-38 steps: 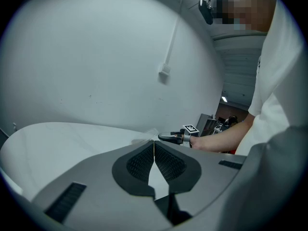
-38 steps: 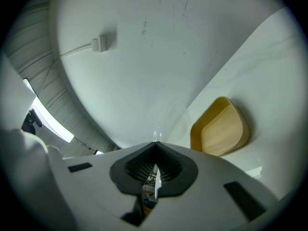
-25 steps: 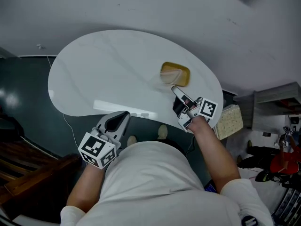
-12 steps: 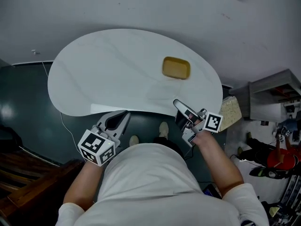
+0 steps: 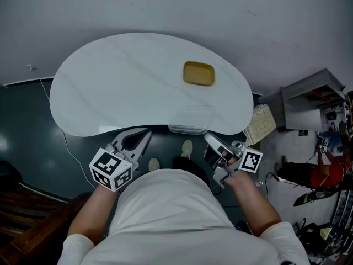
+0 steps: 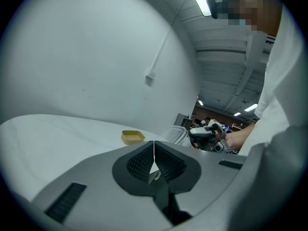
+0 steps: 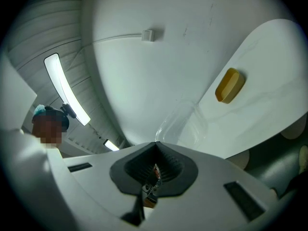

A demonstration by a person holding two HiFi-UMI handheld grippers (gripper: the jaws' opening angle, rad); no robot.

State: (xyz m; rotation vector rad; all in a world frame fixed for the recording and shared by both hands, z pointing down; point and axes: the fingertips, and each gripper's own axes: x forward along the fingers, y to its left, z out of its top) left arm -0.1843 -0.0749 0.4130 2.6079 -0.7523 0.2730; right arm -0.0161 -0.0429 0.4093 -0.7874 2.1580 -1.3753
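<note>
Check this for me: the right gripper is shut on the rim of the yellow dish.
Not the yellow dish, which lies apart. The right gripper is shut on the rim of the clear container, as the right gripper view shows.

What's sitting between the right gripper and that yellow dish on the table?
A clear container, its rim pinched by the right gripper, then bare white table up to the yellow dish. The head view shows it best.
</note>
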